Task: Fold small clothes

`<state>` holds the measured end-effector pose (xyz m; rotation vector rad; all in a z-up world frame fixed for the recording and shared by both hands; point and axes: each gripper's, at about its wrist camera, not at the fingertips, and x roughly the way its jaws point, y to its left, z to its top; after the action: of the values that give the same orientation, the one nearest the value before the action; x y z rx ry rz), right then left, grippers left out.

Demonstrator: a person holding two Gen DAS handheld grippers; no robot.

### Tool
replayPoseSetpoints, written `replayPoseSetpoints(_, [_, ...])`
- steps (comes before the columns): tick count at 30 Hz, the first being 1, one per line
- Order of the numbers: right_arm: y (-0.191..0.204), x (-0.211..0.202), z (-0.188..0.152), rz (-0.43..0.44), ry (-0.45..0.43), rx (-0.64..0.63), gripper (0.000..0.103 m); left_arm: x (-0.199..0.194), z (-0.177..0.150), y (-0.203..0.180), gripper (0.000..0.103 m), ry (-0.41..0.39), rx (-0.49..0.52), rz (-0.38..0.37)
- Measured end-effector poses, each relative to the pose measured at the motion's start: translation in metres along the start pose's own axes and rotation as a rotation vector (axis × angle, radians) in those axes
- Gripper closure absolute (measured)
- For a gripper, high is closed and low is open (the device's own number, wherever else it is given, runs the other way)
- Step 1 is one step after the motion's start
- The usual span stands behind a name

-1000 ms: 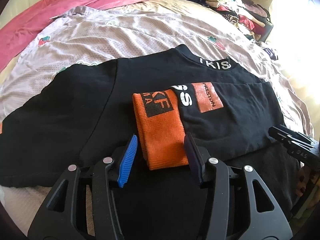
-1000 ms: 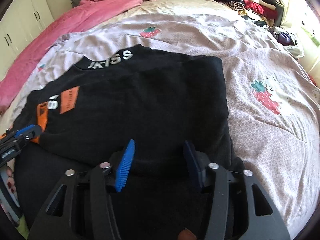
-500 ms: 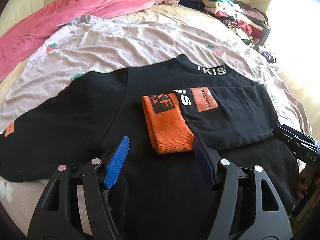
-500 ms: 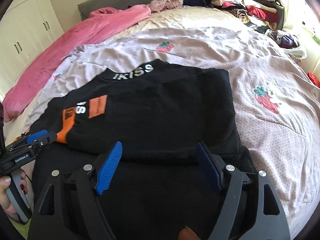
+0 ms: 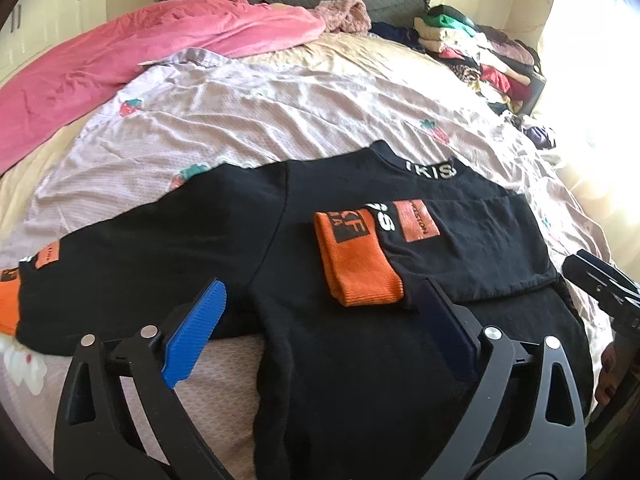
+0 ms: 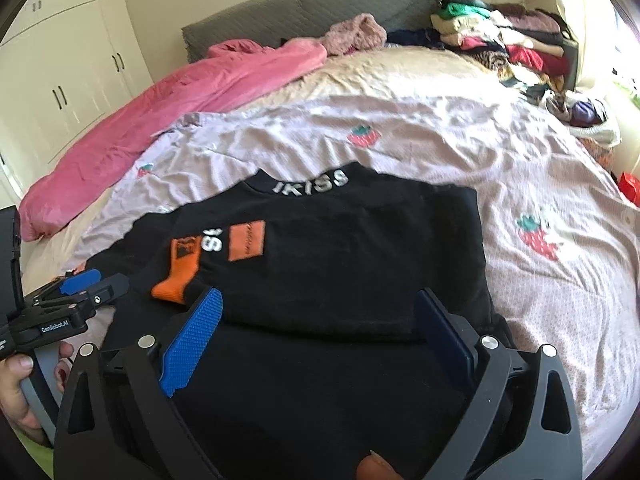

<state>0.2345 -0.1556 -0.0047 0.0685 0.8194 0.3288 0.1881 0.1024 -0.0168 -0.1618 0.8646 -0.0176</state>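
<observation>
Both my left fingers (image 5: 320,320) and right fingers (image 6: 320,316) had just opened, empty, over the black sweatshirt (image 5: 360,380); I judged the unfolded sleeve (image 5: 120,272) near the bed's (image 5: 280,112) left edge should fold across squarely next.

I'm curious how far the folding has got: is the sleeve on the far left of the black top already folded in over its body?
No: in the left wrist view that left sleeve lies spread flat on the bedspread, its orange cuff at the picture's edge.
</observation>
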Motion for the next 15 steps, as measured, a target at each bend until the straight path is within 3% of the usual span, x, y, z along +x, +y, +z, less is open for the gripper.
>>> replayPoseSetpoints(15, [0.050,-0.018,0.014,0.025,-0.072,-0.100,0.006,-0.031,0.001,0.041,0.010,-0.088,-0.095,0.055])
